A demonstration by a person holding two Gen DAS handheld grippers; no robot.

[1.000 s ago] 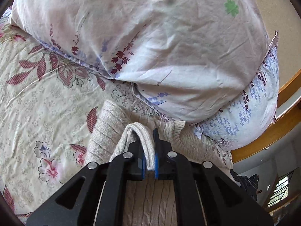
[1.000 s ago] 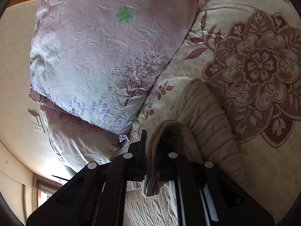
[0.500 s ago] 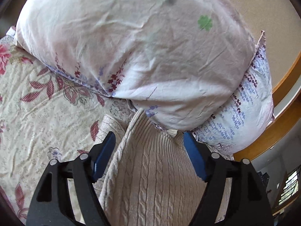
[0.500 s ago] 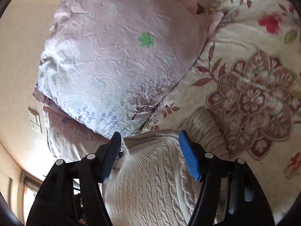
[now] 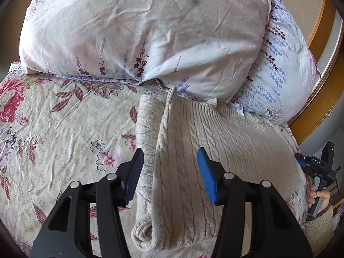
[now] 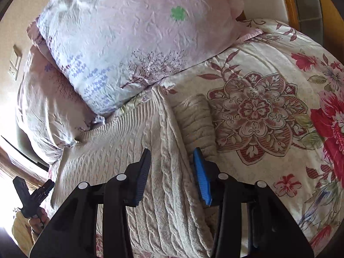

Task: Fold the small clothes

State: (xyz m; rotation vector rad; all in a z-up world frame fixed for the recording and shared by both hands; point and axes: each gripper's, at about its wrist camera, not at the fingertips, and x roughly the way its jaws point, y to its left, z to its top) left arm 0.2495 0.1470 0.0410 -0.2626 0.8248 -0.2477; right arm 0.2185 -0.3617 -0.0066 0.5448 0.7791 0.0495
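A cream cable-knit sweater (image 5: 225, 142) lies flat on the flowered bedspread, its far edge against the pillows. In the left wrist view a sleeve (image 5: 146, 142) lies folded along its left side. My left gripper (image 5: 169, 172) is open and empty, just above the sweater's left edge. The sweater also shows in the right wrist view (image 6: 137, 150), with the other sleeve (image 6: 193, 120) along its right side. My right gripper (image 6: 172, 172) is open and empty above that right edge. Each gripper shows small at the edge of the other's view.
Two stacked pale flowered pillows (image 5: 139, 32) lie just beyond the sweater, also seen in the right wrist view (image 6: 133, 38). The bedspread (image 5: 53, 129) stretches to the left, and to the right in the right wrist view (image 6: 268, 118). A wooden headboard (image 5: 322, 90) is at far right.
Both grippers were shut on the sweater's folded edge; they opened, let it drop flat, and have drawn back and lifted a little.
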